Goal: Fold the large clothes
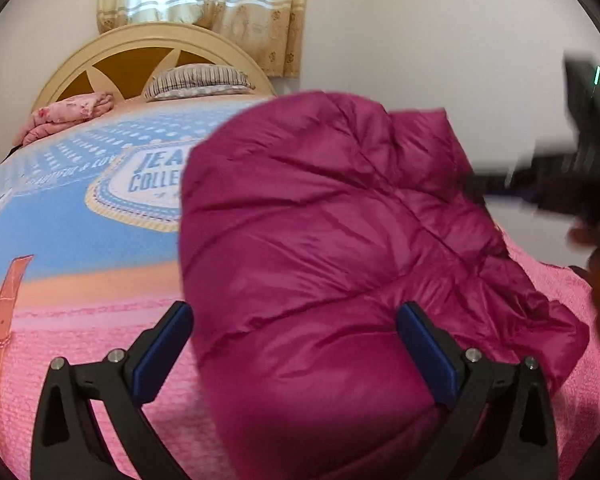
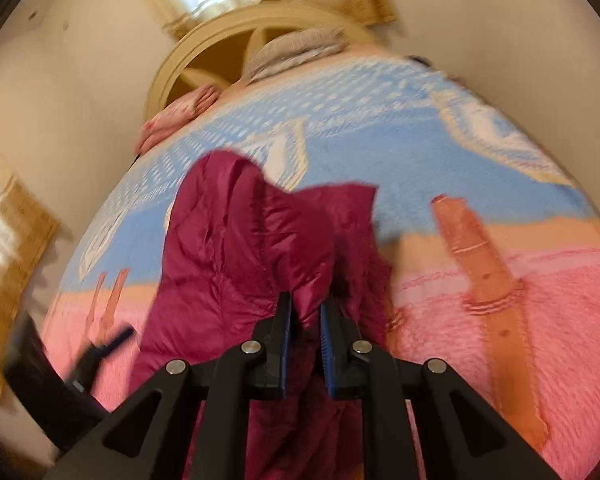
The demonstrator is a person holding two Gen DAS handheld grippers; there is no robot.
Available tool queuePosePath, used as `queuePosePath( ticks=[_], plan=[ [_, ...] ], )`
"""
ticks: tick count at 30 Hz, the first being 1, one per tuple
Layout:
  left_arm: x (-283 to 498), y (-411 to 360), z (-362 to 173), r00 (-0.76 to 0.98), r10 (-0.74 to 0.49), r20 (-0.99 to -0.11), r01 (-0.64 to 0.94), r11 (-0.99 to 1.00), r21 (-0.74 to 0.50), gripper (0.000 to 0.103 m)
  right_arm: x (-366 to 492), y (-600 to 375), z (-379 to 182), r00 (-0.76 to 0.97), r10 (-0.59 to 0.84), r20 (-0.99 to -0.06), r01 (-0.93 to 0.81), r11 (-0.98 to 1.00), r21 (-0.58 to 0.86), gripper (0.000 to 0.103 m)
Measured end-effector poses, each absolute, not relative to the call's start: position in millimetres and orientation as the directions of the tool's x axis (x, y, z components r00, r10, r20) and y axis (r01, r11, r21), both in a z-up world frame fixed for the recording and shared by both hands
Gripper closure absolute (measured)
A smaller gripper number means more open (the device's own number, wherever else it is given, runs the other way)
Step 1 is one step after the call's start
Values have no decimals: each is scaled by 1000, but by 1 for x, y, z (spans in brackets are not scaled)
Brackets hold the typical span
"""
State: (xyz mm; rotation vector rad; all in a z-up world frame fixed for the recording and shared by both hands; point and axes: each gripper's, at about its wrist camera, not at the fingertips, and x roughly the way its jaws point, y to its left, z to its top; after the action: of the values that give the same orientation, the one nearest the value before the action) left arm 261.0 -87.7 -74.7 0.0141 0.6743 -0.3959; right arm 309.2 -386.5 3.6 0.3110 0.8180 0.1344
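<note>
One magenta puffer jacket [image 1: 324, 240] lies bunched on the bed [image 1: 80, 232], over its pink and blue cover. The left gripper [image 1: 296, 340] stands wide, its two fingers [image 1: 164, 344] straddling the jacket's near fold without pressing it. The right gripper [image 2: 306, 320] is narrow, pinching a fold of the jacket between its pads. At the headboard [image 1: 100, 52] lie one striped pillow [image 1: 198, 82] and one folded pink blanket [image 1: 68, 114].

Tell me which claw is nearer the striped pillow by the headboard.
Neither clearly: both sit far down the bed from the striped pillow. Left claw stands open over the magenta jacket; right claw pinches it.
</note>
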Motion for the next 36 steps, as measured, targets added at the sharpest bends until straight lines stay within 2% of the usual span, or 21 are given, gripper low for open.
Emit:
queuePosePath(
  ticks=[1, 3, 4, 7, 9, 12, 16, 19, 23, 26, 31, 36],
  plan=[
    [260, -91, -72, 712, -352, -607, 365, 925, -108, 0, 302, -385, 21, 725, 226, -651, 18, 938, 345, 72],
    [261, -95, -70, 706, -365, -607, 375, 920, -116, 0, 294, -380, 44, 788, 260, -558, 3, 905, 425, 31],
    [263, -99, -72, 703, -365, -610, 376, 919, -116, 0, 292, -376, 52, 809, 284, -515, -10, 882, 471, 26],
    [260, -106, -71, 701, -355, -619, 380, 920, -98, 0, 304, -346, 59, 814, 443, -376, -170, 800, 576, 25],
    [254, -99, -71, 705, -354, -614, 368, 923, -110, 0, 321, -336, 45, 802, 476, -361, -183, 771, 610, 26],
    [241, -80, -65, 742, -328, -585, 319, 940, -122, 0, 347, -346, 11, 795, 472, -381, -101, 723, 683, 26],
    [239, -40, -49, 805, -259, -534, 206, 966, -158, 0, 351, -362, -16, 818, 326, -473, 19, 808, 589, 26],
    [256, -27, -38, 832, -211, -514, 116, 970, -212, 0, 348, -370, -30, 822, 276, -498, 53, 833, 550, 26],
    [302, -46, -28, 819, -139, -556, 23, 977, -212, 0, 349, -376, -44, 826, 227, -516, 71, 866, 494, 26],
    [330, -76, -29, 797, -162, -581, 49, 978, -205, 0, 352, -381, -53, 825, 186, -534, 86, 892, 443, 39],
    [365, -112, -60, 737, -62, -673, 26, 998, -64, 0, 362, -392, -72, 805, 161, -571, 116, 901, 418, 39],
    [374, -117, -83, 692, -70, -718, 31, 997, -66, 0, 366, -402, -87, 802, 161, -576, 130, 893, 431, 39]
  ],
)
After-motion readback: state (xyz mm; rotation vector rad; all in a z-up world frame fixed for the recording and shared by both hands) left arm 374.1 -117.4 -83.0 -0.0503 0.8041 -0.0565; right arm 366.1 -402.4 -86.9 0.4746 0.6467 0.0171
